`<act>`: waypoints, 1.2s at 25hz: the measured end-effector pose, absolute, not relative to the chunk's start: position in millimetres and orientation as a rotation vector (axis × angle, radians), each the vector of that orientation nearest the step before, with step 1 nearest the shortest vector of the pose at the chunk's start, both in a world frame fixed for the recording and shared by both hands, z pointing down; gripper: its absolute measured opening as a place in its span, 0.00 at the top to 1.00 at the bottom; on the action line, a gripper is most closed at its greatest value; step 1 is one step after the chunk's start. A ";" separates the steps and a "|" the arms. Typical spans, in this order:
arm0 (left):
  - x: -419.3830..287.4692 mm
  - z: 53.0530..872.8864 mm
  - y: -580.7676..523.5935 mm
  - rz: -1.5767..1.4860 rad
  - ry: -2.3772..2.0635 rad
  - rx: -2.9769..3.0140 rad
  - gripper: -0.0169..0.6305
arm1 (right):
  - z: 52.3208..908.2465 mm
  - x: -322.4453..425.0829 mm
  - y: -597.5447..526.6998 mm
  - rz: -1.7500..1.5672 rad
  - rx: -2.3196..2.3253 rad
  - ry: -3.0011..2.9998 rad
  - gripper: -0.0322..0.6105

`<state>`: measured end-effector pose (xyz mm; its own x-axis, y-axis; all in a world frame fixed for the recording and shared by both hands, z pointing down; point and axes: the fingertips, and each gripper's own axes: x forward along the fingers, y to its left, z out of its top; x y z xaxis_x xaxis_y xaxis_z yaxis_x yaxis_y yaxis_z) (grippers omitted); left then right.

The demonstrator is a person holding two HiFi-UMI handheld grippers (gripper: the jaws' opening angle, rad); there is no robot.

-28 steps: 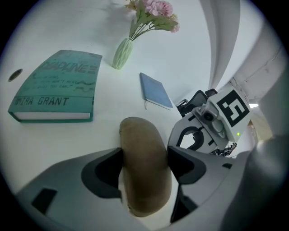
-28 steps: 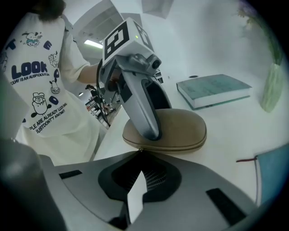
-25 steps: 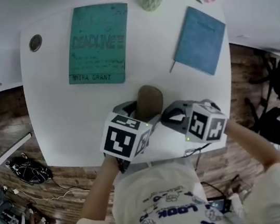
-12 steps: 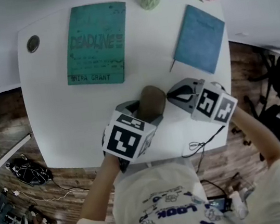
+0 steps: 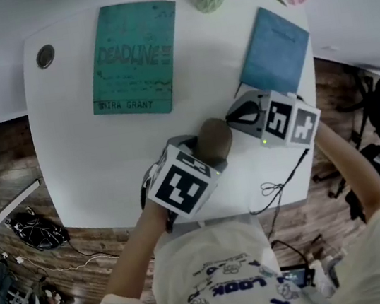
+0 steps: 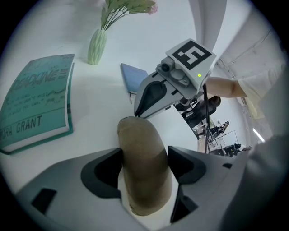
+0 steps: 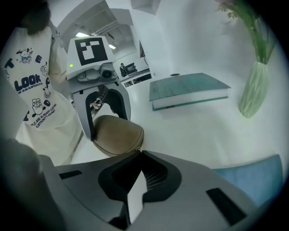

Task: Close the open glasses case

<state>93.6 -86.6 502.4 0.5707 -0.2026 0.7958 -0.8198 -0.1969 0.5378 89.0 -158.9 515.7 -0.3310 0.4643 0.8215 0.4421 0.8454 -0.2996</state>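
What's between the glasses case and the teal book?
Nothing: only bare white table separates the case from the book, as the head view shows.

Bright even light, white table (image 5: 88, 142) washed out, fisheye bending, dark vignetted corners, soft edges

Our left tool (image 6: 144, 164) and right tool (image 7: 138, 155) are grey moulded shells with black-lined jaws. Behind each sits a white cube (image 5: 181, 185) of black square markers (a small green light (image 5: 265, 142) glows on one). A thin black cable (image 5: 271, 188) trails behind the right tool. We wear a cream short-sleeved shirt (image 5: 224, 278) printed in blue.
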 end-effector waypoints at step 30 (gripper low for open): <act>97.5 501.0 -75.7 1.035 -0.399 1.924 0.48 | 522.1 76.7 -151.4 -0.111 -0.811 -1.928 0.95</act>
<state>97.5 -75.7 501.0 0.5993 0.1217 0.7912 -0.6208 -0.5534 0.5553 76.7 -151.4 522.1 -0.2752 0.4890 0.8277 0.5808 0.7707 -0.2622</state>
